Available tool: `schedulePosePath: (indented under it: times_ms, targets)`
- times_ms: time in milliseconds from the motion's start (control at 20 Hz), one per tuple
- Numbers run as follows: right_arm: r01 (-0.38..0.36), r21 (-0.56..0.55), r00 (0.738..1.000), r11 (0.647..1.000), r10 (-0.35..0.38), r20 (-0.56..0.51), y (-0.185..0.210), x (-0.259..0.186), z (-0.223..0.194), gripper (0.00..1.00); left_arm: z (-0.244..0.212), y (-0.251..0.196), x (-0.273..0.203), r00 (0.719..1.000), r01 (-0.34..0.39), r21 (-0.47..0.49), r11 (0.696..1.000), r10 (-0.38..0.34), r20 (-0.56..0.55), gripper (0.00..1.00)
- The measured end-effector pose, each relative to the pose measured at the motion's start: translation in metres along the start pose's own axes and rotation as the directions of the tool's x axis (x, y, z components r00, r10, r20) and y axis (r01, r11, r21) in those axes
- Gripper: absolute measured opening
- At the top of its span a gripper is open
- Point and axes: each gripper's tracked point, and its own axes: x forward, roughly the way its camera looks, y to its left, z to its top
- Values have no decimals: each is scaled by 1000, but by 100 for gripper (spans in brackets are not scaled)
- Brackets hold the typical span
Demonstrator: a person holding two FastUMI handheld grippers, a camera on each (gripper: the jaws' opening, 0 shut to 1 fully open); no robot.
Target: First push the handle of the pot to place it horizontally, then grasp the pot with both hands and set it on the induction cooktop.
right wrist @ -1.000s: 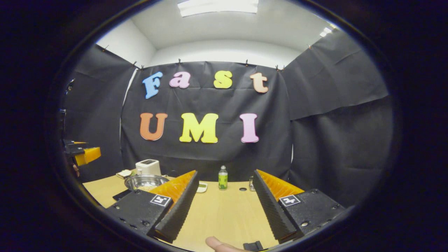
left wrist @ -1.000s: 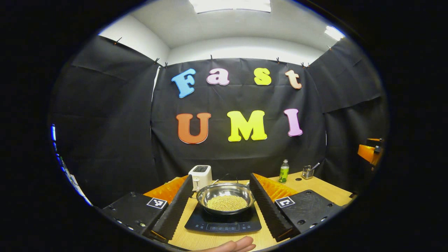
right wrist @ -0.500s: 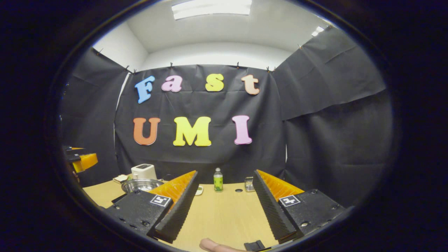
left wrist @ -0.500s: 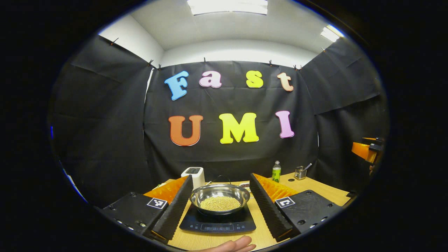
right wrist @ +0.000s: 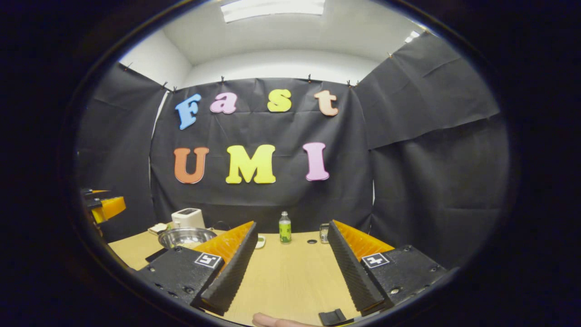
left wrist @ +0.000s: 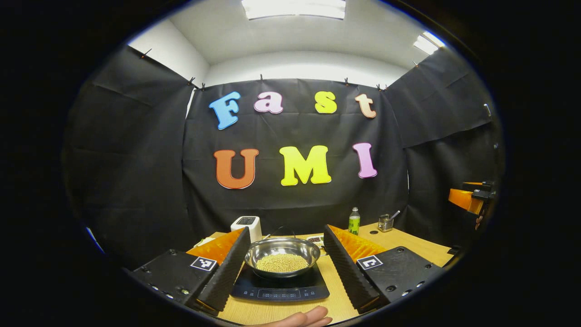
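Sitting on the cooktop (left wrist: 280,287), the pot (left wrist: 282,257) lies ahead of your left gripper (left wrist: 281,268), framed between its two fingers and touching neither. Both fingers stand wide apart and hold nothing. In the right gripper view, the pot (right wrist: 188,236) rests well off to the left of your right gripper (right wrist: 288,272), partly hidden behind that gripper's left finger; these fingers are likewise spread wide over bare table (right wrist: 290,272) and grip nothing.

The pot is a shallow, round, shiny metal bowl holding a layer of small tan beads. A thin dark handle arcs low behind its far rim. The cooktop is a flat black slab with a control strip along its near edge.

Behind the pot stand a white toaster (left wrist: 247,225), a green bottle (left wrist: 354,221) and a small metal holder (left wrist: 386,223). Part of a hand (left wrist: 302,318) shows at the bottom edge.

Compared with a second ago, the pot and cooktop appear slightly farther left and a little smaller in the left gripper view; your left gripper has drawn back slightly.
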Motion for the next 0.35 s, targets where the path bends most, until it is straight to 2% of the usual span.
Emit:
schedulePosePath:
  times_ms: [350]
  targets:
    - [3,9,1000,1000,-3,10,-1,1,0,96,-3,0,2,1000,1,-3,1000,-1,1,96]
